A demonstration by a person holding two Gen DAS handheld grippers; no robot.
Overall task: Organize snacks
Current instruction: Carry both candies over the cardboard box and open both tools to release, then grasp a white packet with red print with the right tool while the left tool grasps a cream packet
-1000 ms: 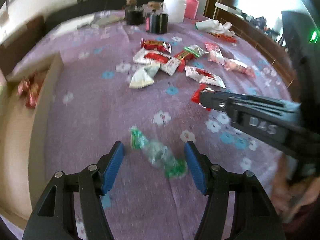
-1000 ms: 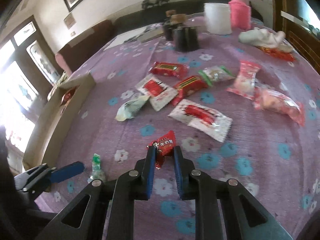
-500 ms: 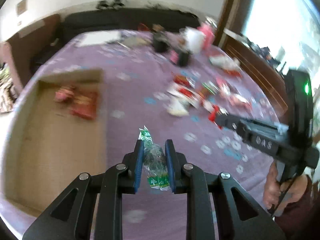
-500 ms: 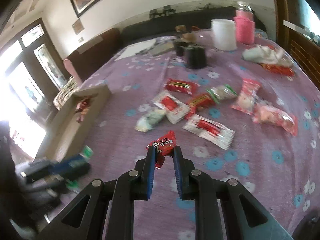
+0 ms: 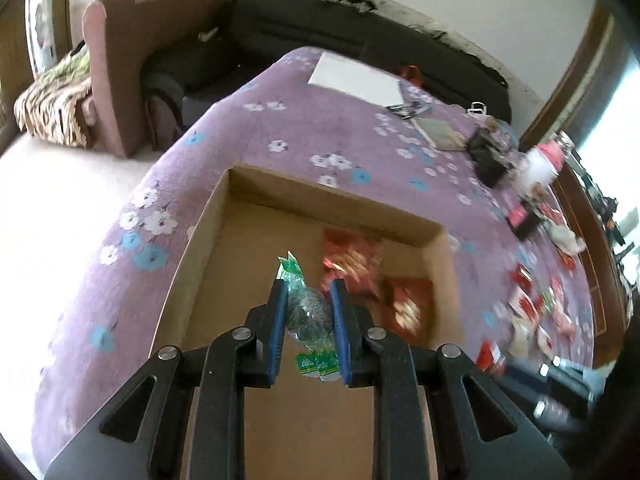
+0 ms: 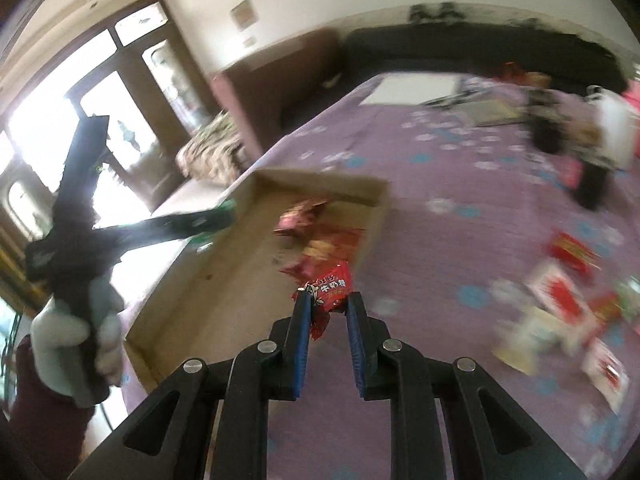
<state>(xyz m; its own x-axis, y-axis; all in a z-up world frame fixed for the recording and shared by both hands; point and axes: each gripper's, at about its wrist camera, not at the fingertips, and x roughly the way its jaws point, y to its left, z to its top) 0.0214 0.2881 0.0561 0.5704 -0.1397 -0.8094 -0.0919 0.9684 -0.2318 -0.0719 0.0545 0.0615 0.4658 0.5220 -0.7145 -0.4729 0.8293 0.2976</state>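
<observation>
My left gripper (image 5: 307, 296) is shut on a green and clear candy packet (image 5: 308, 320) and holds it above the open cardboard box (image 5: 332, 196). Red snack packets (image 5: 352, 256) lie inside the box at its far right. My right gripper (image 6: 326, 304) is shut on a small red snack packet (image 6: 330, 286), above the purple flowered tablecloth just right of the box (image 6: 320, 182). The left gripper (image 6: 224, 218) shows in the right wrist view over the box's left wall. Loose snack packets (image 6: 560, 296) lie on the cloth at the right.
A white sheet (image 5: 356, 80), dark cups (image 5: 488, 156) and a pink and white container (image 5: 544, 160) stand at the table's far side. A dark sofa (image 5: 320, 28) and a chair (image 5: 120, 72) are behind the table. A wooden rail (image 5: 588, 232) runs along the right.
Both grippers swung left from the snack pile toward the box. My left gripper closed on the green packet, lifted it and now hangs over the box. The right gripper still holds the red packet.
</observation>
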